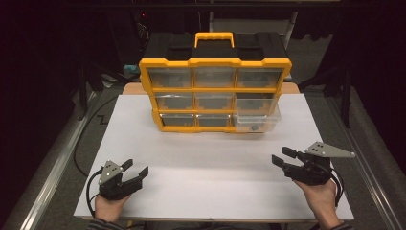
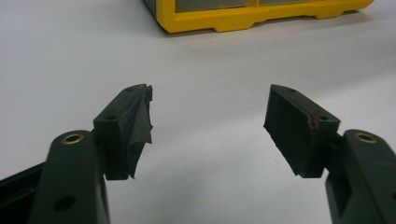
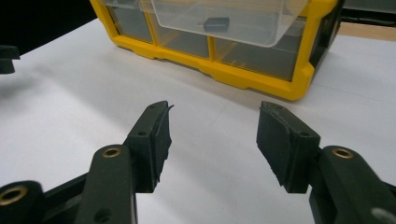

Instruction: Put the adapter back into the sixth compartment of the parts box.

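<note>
A yellow and black organizer (image 1: 214,91) with clear drawers stands at the back middle of the white table (image 1: 206,163). Its right-hand drawer (image 1: 257,120) is pulled out and holds a small dark part (image 1: 254,127). At the front left my left gripper (image 1: 135,166) rests open with nothing between its jaws; its view shows the open left gripper (image 2: 208,105) facing the organizer's base (image 2: 243,18). My right gripper (image 1: 281,155) is at the front right, open and empty. In its view the right gripper (image 3: 215,116) points at the pulled-out drawer (image 3: 224,18) and the dark part (image 3: 212,23).
The white table top ends just in front of both hands. A black cable (image 1: 88,129) runs along the floor on the left. Grey metal rails (image 1: 371,163) flank the table on both sides, and dark equipment stands behind the organizer.
</note>
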The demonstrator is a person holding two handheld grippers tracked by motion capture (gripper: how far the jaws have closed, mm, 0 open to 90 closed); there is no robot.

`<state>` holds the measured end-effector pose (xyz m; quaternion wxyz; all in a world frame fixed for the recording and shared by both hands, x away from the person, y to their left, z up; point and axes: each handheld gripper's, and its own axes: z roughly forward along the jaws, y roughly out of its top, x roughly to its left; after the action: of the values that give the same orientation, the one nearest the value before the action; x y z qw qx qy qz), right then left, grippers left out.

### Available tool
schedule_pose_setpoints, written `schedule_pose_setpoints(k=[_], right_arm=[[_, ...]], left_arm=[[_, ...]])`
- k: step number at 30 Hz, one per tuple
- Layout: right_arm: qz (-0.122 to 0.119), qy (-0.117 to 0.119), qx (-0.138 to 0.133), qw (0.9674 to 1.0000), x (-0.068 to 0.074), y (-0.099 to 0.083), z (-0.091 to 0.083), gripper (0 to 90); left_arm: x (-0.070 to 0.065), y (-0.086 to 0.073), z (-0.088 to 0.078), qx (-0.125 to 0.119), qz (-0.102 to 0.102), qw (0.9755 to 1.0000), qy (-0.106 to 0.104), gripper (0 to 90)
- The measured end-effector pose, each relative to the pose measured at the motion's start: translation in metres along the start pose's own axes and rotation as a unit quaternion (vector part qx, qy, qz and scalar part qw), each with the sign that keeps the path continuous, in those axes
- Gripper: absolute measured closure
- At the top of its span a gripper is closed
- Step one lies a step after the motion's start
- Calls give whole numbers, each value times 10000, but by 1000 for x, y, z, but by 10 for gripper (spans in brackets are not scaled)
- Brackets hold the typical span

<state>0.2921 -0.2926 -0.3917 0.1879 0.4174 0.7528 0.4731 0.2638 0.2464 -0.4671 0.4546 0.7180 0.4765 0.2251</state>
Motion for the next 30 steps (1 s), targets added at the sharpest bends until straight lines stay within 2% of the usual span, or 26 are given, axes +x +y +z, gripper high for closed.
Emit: schedule_pose_setpoints(k=[12,30], right_arm=[[77,-217,-139,9996,-10,-21,-3,403],[126,-349,-244,9990,-19,-39,-3,371]], left_arm=[[-1,0,0,-4,3,10000,17,323],[-1,0,0,-5,8,10000,13,323]])
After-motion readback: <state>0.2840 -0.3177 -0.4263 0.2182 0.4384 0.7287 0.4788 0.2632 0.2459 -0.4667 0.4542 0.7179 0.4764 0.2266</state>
